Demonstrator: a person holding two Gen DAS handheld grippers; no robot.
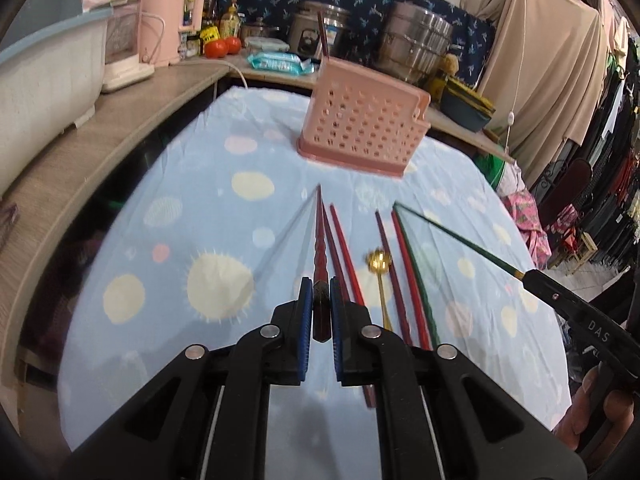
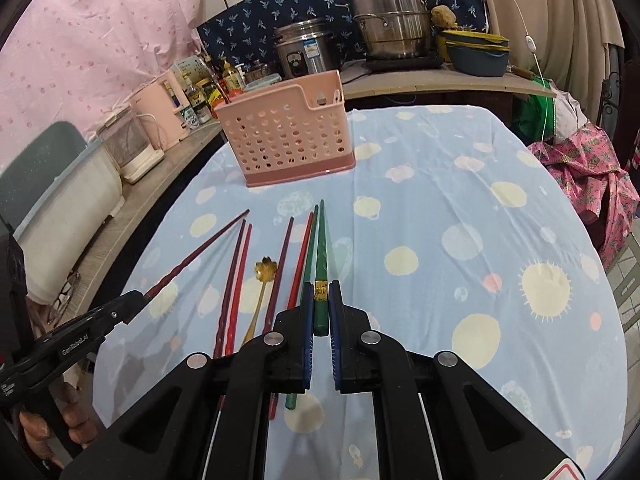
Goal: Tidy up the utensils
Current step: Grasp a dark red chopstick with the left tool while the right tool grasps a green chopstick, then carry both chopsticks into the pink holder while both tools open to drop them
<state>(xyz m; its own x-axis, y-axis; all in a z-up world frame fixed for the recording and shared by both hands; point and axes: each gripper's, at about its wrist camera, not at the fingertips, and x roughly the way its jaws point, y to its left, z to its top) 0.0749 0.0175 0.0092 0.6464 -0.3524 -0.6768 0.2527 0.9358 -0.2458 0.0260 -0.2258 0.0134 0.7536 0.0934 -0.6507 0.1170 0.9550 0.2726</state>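
Two hand-held grippers: left hand-held gripper [image 1: 321, 304] pinches a maroon chopstick [image 1: 320, 236], right hand-held gripper [image 2: 321, 304] a green chopstick [image 2: 321, 248]

My left gripper [image 1: 321, 292] and my right gripper [image 2: 321, 294] are matt black plastic with ribbed blue pads [image 1: 306, 316] and bright metal pivot pins. The dark red chopstick [image 1: 320, 264] I hold looks lacquered and glossy, with a turned, ridged shaft; the green chopstick [image 2: 321, 264] is smooth with a shiny gold band. The spoon [image 1: 378, 264] is polished gold-coloured metal. The pink holder [image 1: 362, 120] is perforated matt plastic. The tablecloth [image 1: 200, 200] is soft, creased cloth.
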